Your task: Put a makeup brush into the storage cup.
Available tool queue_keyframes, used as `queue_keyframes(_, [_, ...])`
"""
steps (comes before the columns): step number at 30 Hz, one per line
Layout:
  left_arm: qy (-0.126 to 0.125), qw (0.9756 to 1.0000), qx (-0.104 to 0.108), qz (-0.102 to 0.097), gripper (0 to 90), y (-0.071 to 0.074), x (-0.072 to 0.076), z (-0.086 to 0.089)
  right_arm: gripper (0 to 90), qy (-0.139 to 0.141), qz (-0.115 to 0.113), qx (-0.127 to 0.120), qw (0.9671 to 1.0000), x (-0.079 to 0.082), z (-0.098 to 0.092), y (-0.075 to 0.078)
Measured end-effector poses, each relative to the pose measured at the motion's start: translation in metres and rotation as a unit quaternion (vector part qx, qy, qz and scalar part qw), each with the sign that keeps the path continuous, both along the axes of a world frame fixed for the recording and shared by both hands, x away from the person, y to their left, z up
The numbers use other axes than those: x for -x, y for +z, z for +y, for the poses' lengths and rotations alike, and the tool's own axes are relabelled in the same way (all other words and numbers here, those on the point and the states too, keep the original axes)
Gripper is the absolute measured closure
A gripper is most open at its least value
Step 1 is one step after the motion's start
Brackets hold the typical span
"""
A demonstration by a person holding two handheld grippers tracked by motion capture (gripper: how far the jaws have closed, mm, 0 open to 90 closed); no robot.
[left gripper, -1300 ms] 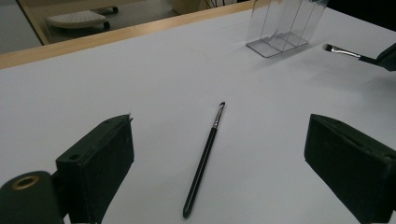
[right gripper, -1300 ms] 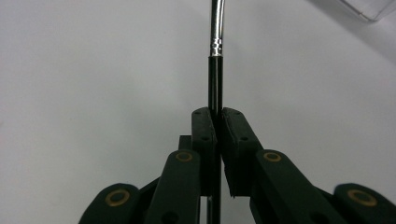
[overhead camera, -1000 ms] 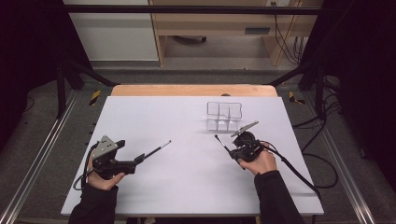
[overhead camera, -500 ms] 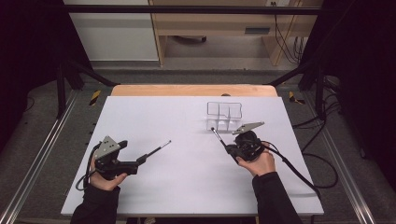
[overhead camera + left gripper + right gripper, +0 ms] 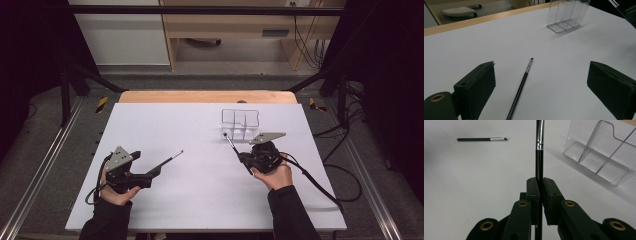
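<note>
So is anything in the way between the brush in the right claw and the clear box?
Nothing visible. The right claw is shut on the thin black brush, and only bare white table lies before the clear plastic divided box.

The white tabletop (image 5: 200,200) has a wooden far edge. On it lie 1 black brush (image 5: 522,83) and 1 clear divided holder (image 5: 240,125).

Sleeves: you wear black long sleeves on both forearms.
Left gripper (image 5: 176,154): matte black body, grey three-cornered plate on top, blocky black jaws.
Right gripper (image 5: 540,187): black linkage arms with brass-coloured pivot bushings, small screw holes in the pads.
Cables: black, one trailing from each gripper.
</note>
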State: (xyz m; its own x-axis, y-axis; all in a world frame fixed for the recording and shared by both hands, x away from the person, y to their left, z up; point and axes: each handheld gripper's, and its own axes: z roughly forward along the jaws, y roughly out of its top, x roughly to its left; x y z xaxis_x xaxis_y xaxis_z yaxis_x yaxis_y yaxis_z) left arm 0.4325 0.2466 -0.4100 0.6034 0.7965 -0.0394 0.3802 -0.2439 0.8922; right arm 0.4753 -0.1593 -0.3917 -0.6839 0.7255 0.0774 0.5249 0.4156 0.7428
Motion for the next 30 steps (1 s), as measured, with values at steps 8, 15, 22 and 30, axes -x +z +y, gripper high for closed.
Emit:
queue_keyframes(8, [-0.002, 1.0000, 0.007, -0.002, 7.6, 0.002, -0.001, -0.007, 84.3, 0.009, -0.022, -0.026, 0.9994, 0.001, 0.002, 0.001])
queue_keyframes(15, [-0.005, 0.9999, 0.013, -0.005, 8.0, 0.007, -0.003, -0.015, 84.3, 0.015, -0.036, -0.042, 0.9983, 0.002, 0.004, 0.002])
queue_keyframes(22, [-0.014, 0.9997, 0.014, -0.012, 8.2, 0.013, -0.005, -0.025, 84.3, 0.018, -0.051, -0.055, 0.9970, 0.005, 0.005, 0.004])
queue_keyframes(30, [-0.019, 0.9995, 0.023, -0.014, 8.3, 0.019, -0.009, -0.033, 84.3, 0.023, -0.063, -0.070, 0.9953, 0.007, 0.006, 0.006])
